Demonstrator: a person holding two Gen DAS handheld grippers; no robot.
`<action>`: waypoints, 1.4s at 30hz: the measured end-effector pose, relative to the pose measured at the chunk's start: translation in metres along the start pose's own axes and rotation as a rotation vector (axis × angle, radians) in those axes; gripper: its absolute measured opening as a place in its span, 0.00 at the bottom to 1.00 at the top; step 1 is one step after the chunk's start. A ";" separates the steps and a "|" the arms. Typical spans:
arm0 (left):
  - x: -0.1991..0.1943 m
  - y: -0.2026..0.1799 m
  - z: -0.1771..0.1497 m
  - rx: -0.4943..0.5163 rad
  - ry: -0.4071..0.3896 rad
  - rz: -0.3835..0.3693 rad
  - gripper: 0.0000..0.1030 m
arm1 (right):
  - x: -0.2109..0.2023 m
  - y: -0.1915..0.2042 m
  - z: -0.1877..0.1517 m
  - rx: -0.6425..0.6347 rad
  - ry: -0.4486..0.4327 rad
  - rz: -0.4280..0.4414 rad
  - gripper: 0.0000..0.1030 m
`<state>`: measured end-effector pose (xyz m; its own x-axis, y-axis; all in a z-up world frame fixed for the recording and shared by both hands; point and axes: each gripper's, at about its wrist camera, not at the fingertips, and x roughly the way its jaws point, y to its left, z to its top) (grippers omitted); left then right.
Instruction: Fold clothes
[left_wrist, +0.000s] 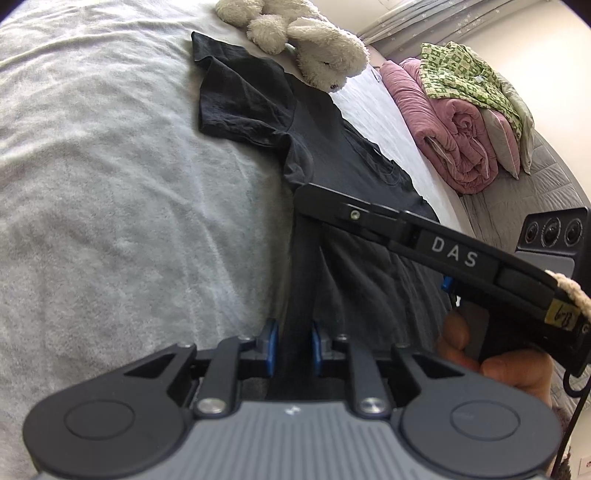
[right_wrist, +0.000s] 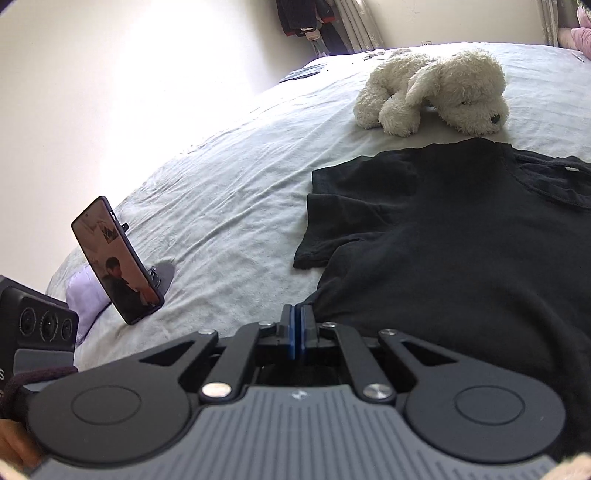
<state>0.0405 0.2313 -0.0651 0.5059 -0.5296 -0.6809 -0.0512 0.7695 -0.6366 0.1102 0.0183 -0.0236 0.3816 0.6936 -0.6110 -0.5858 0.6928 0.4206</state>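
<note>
Lying flat on the light bedsheet (right_wrist: 229, 192), the black T-shirt (right_wrist: 461, 229) is spreading just in front of the white plush dog (right_wrist: 436, 96). Left gripper (left_wrist: 293, 341) is pinching a band of the T-shirt's dark fabric between its blue pads. Right gripper (right_wrist: 297, 326) is closing, pads together, on the T-shirt's side edge, away from the propped phone (right_wrist: 116, 258).

A: Left wrist view? 
B: Sits low behind its own gripper (left_wrist: 291, 347), close over the bed (left_wrist: 110, 184), facing along the black T-shirt (left_wrist: 258, 99) toward the plush dog (left_wrist: 317, 48) and folded bedding (left_wrist: 454, 122). 
A: Right wrist? 
B: Also low and close, facing across the bed toward the wall, phone (right_wrist: 116, 258) at left. 
A: Overlap? 
B: Shirt, plush dog, bed sheet.
</note>
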 end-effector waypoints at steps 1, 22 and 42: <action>0.000 0.000 0.000 0.002 0.003 0.010 0.08 | 0.004 -0.002 -0.001 0.008 0.007 0.011 0.04; -0.032 0.022 0.016 -0.057 -0.127 0.088 0.08 | -0.019 0.003 -0.054 -0.123 -0.025 -0.164 0.42; -0.005 -0.022 -0.007 0.263 -0.189 0.091 0.08 | -0.059 0.071 -0.140 -0.233 0.011 -0.059 0.37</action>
<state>0.0329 0.2147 -0.0498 0.6611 -0.3976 -0.6362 0.1075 0.8895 -0.4441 -0.0542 -0.0013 -0.0515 0.4133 0.6500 -0.6377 -0.7122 0.6671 0.2185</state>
